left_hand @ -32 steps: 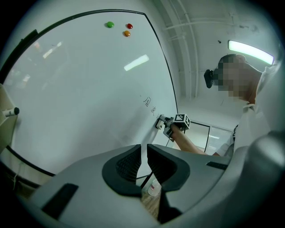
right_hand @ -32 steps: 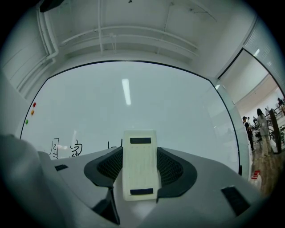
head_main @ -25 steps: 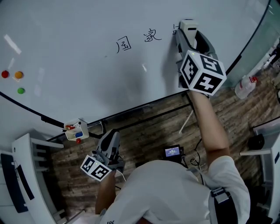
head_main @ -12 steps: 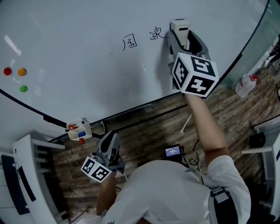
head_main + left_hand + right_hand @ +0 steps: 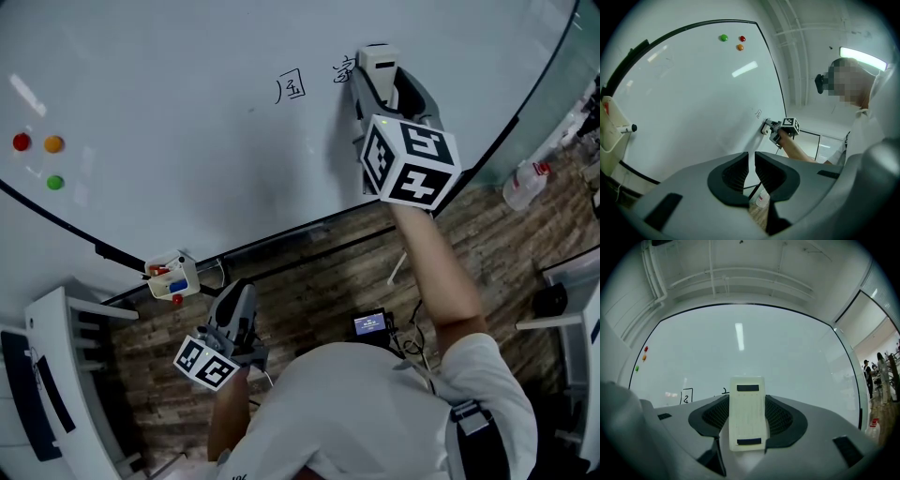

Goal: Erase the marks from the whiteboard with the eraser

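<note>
my right claw is clamped on the eraser, pressed to the whiteboard toward its right edge, at the marks; best to hold it flat and sweep left with even pressure; my left claw hangs low, jaws nearly together, empty

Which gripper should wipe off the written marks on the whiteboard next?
Right. The right gripper holds the eraser at the whiteboard, just beside the written marks. The left gripper is shut on nothing and hangs low, below the board and away from them.
</note>
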Tool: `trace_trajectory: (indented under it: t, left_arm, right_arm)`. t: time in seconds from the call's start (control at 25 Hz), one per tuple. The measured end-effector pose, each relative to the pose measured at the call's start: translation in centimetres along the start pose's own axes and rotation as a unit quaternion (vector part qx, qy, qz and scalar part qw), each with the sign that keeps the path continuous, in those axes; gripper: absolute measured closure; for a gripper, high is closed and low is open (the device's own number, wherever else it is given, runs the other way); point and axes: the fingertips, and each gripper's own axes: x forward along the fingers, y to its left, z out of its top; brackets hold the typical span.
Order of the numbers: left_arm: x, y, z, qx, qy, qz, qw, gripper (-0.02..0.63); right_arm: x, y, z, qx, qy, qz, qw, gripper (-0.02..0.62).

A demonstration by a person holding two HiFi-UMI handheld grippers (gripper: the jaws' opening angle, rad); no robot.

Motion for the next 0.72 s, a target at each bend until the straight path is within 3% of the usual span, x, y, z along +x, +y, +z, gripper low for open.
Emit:
trace_trajectory:
  t: [0.72]
  left_arm:
    - [-1.0,0.9,0.5,-0.002,-0.002,-0.001,1.0,0.574]
  right_arm:
    - [-0.2,3.3,-0.2,0.002,-0.001,0.009,1.0,0.342]
